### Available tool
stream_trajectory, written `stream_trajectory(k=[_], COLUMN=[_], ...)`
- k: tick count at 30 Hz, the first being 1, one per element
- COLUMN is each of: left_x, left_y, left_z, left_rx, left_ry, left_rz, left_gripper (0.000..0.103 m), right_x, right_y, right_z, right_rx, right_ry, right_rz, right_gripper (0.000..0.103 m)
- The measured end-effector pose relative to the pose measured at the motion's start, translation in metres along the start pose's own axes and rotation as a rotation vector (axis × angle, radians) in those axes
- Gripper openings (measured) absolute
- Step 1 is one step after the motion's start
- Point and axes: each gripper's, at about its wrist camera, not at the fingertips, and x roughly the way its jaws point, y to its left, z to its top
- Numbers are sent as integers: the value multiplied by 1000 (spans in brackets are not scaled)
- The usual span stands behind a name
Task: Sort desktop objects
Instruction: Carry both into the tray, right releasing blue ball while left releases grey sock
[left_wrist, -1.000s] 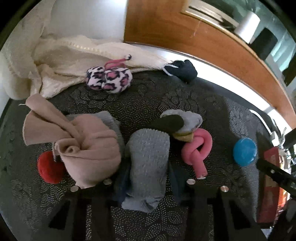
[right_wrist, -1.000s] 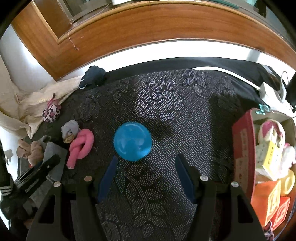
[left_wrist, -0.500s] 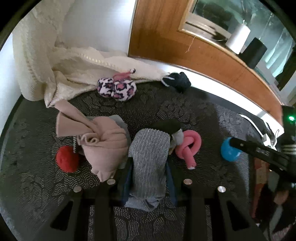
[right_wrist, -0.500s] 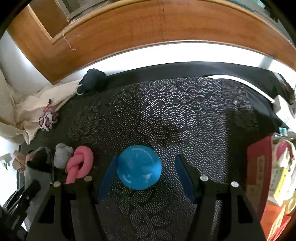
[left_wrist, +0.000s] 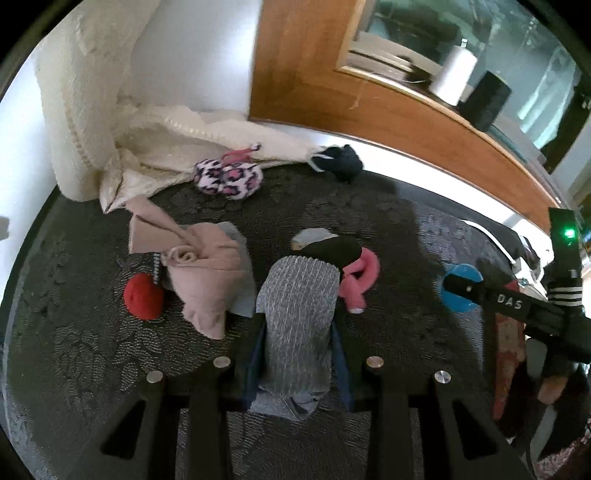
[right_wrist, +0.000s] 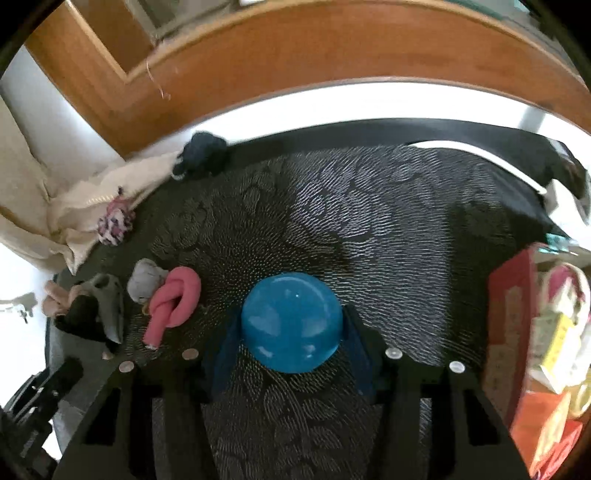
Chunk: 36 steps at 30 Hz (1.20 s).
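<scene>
Left tool (left_wrist: 298, 325): blue pads pinch a grey ribbed sock (left_wrist: 297, 317) from both sides; the sock runs forward out of the jaws, its far end dark.
Right tool (right_wrist: 291, 332): blue pads sit against both flanks of the blue ball (right_wrist: 291, 322); the ball lies between the fingers, low on the worktop (right_wrist: 369, 229). Whether it is lifted clear, cannot tell.
Near, left view: red pompom (left_wrist: 143, 298) left of the sock; beige cloth bundle (left_wrist: 201, 269) between pompom and sock, touching the pompom.
Near, right view: pink knotted rope (right_wrist: 173, 304) left of the ball, apart from it; small grey bundle (right_wrist: 144, 283) touching the rope's left side.
Mid, left view: the same rope just right of the sock's far end, partly hidden by it.
Far, both views: leopard-print ball (left_wrist: 229, 177) at the edge of the cream blanket (left_wrist: 162, 147); dark navy bundle (left_wrist: 338, 162) at the worktop's rear edge.
Only in left view: pompom; right tool from the side, crossing in front of the blue ball.
Only in right view: red box (right_wrist: 511, 332) at far right, well apart from the ball, holding mixed small items, blurred.
</scene>
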Motion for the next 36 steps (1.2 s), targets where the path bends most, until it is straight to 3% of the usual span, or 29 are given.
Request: stream_trajectory(k=[7, 14, 24, 29, 32, 36], left_x=[-12, -28, -51, -57, -61, -66], left_y=[-39, -81, -146, -176, -191, -208], left_z=[-11, -25, -45, -58, -66, -73], left_rx=[65, 112, 180, 215, 237, 259], left_ry=[-2, -16, -36, -31, -29, -31], left_rz=[-43, -79, -132, -148, -154, -164], left_gripper=[34, 34, 34, 34, 34, 34], right_x=[-47, -92, -134, -142, -148, -156], right_y=[-32, -93, -167, -180, -187, -196], right_z=[-11, -30, -57, -66, -72, -79], right_rx=[57, 146, 227, 233, 239, 246], right_ry=[-87, -158, -191, -195, -200, -206], right_rz=[-15, -80, -126, -111, -99, -84], right_gripper=[58, 58, 58, 58, 69, 71])
